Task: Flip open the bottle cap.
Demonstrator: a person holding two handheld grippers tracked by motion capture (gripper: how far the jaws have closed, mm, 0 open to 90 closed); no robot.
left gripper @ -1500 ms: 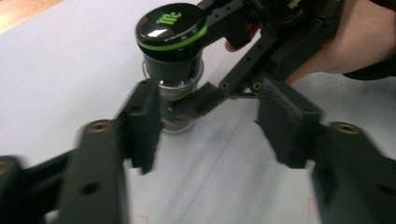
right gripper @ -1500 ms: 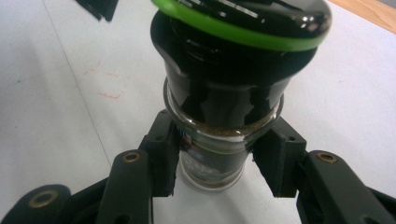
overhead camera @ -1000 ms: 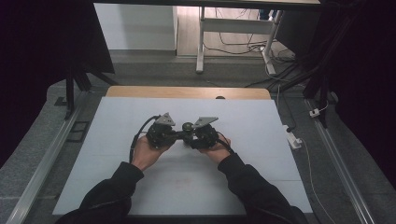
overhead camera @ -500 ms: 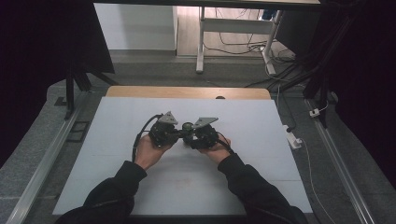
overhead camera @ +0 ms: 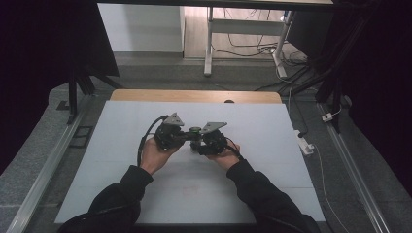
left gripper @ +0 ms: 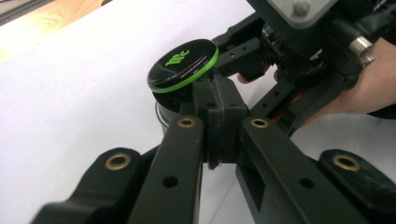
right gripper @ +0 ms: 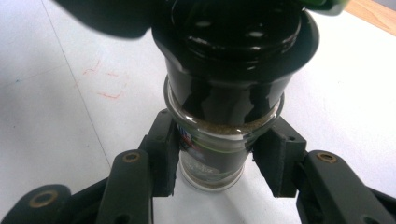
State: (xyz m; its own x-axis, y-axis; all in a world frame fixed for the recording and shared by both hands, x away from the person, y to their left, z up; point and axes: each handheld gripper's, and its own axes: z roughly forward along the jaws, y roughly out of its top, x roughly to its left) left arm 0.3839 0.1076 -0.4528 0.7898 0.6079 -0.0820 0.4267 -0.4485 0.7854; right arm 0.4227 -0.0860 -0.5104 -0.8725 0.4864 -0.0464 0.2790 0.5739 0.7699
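High view: a white table [overhead camera: 116, 160] with a wooden strip along its far edge. Two hands come up from the near side and meet near the table's middle. The left gripper [overhead camera: 180, 137] and the right gripper [overhead camera: 198, 144] point at each other, each with a grey plate on top. Between them sits a small jar [overhead camera: 195, 131], of which the dark, green-edged cap can be made out; it stands about midway across the table. A black cable loops from the left gripper toward the near edge.

Left gripper view: the left gripper [left gripper: 218, 95] has its jaws drawn together, the pads pressed flat just under the jar's flip lid [left gripper: 183, 64]. Whether they pinch part of the cap cannot be told. The lid is black and glossy with a green rim and a green logo, and it is tilted up, open. Below it a little of the jar's glass [left gripper: 161, 114] shows, resting on the table. Beyond the jar is the right gripper's body, with the right hand [left gripper: 359, 88] behind it.

Right gripper view: the right gripper [right gripper: 215, 154] clamps the jar [right gripper: 212, 158] by its glass body, one pad on each side, below the black cap [right gripper: 233, 65]. The jar stands upright on the table, brownish powder showing at the glass's top. Faint red marks [right gripper: 105, 79] lie on the table left of the jar.
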